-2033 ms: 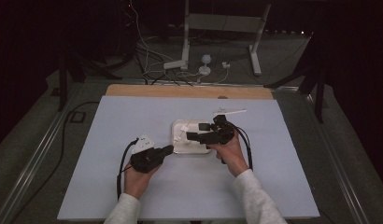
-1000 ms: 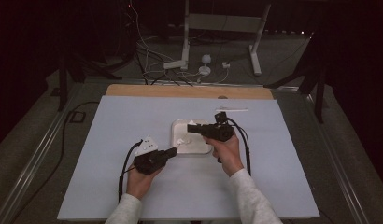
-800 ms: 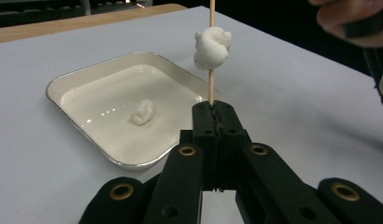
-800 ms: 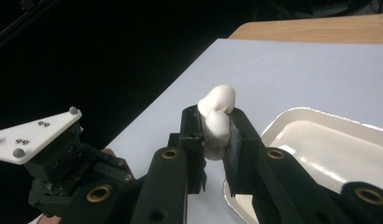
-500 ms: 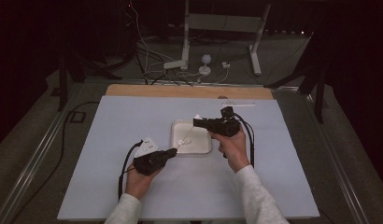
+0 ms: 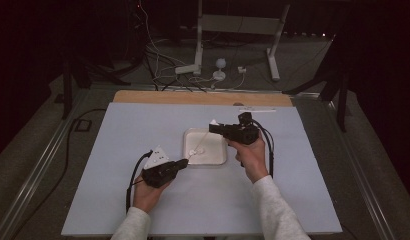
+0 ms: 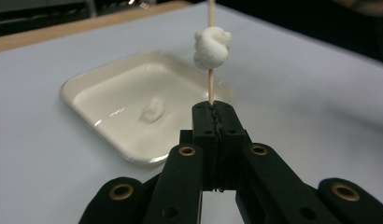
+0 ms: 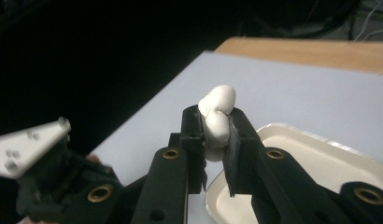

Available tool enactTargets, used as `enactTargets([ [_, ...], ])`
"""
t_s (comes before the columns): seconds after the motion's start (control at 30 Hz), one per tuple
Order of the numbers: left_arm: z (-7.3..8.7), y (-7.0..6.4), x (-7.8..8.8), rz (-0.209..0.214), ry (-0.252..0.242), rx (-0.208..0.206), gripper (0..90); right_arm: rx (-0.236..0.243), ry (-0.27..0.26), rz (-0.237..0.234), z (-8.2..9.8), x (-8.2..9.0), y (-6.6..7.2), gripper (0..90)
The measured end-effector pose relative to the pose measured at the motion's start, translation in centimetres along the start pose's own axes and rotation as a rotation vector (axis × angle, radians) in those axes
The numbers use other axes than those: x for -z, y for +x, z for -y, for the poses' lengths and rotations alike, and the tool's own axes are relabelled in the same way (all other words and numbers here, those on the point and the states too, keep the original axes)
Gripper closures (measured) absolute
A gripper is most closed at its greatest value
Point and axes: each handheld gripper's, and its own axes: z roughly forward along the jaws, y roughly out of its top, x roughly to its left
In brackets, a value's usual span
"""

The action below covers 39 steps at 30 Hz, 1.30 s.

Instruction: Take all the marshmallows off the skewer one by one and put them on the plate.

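My left gripper (image 7: pixel 213 109) is shut on a thin wooden skewer (image 7: pixel 210 81) that stands up from its tips, with a white marshmallow (image 7: pixel 212 48) threaded on it. In the high view this gripper (image 6: pixel 184 161) sits at the near left corner of the white square tray (image 6: pixel 215 156). Another white marshmallow (image 7: pixel 152 109) lies in the tray (image 7: pixel 87 88). My right gripper (image 8: pixel 213 122) is shut on a third marshmallow (image 8: pixel 220 100). In the high view it (image 6: pixel 213 126) hovers over the tray's far right corner.
The tray rests mid-table on a pale blue mat (image 6: pixel 143 130), with a wooden strip (image 6: pixel 193 97) along the far edge. Cables and a metal stand's feet (image 6: pixel 233 60) lie on the floor beyond. The left gripper's grey plate (image 8: pixel 26 144) appears blurred in the right gripper view.
My right gripper has moved from over the tray's middle toward its far right corner, carrying a marshmallow. The left gripper has stayed by the near left corner with the skewer.
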Motion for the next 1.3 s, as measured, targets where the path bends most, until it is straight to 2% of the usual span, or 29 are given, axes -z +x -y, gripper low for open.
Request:
enactTargets([
  [0.07,0.1,0.4,0.2,-0.005,-0.012,0.020,90.0,-0.009,-0.015,0.008,-0.3,0.7,-0.3,80.2],
  [0.17,0.0,0.7,0.5,-0.007,-0.035,0.042,90.0,0.032,0.019,0.036,-0.2,1.1,-0.2,79.9],
  [0.5,0.1,0.9,0.6,-0.007,-0.054,0.071,90.0,0.077,0.071,0.071,0.8,0.1,-0.1,78.5],
  [0.73,0.0,1.0,0.7,-0.007,-0.056,0.083,90.0,0.082,0.098,0.095,1.8,-0.7,-0.4,77.4],
  [0.9,0.0,1.0,0.7,-0.006,-0.060,0.089,90.0,0.094,0.128,0.130,2.6,-1.3,-0.6,77.3],
  [1.3,0.0,1.1,0.9,0.000,-0.076,0.098,90.0,0.086,0.192,0.185,4.5,-2.9,-1.4,77.0],
])
